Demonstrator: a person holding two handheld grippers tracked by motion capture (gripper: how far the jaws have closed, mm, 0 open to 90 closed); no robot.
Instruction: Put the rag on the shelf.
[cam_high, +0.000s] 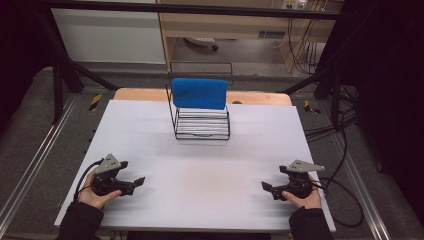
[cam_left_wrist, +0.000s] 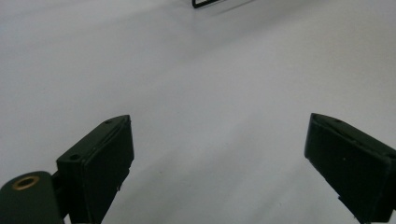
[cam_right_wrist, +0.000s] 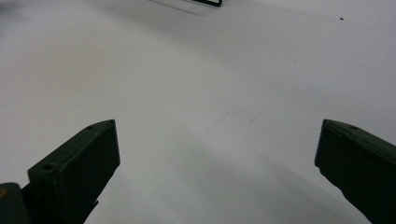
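Observation:
A blue towel hangs over the top of a black wire rack at the far middle of the white table. My left gripper rests low at the near left, held in a hand, jaws apart and pointing toward the table's middle. My right gripper sits at the near right, mirrored, jaws apart too. In the left gripper view my left gripper stands open over bare white surface. In the right gripper view my right gripper is also wide open with nothing between its jaws. Both are well short of the rack.
A wooden board shows behind the table's far edge. Black frame posts stand at the back left and right. Cables loop on the floor at the right. The rack's foot peeks in at the top of each gripper view.

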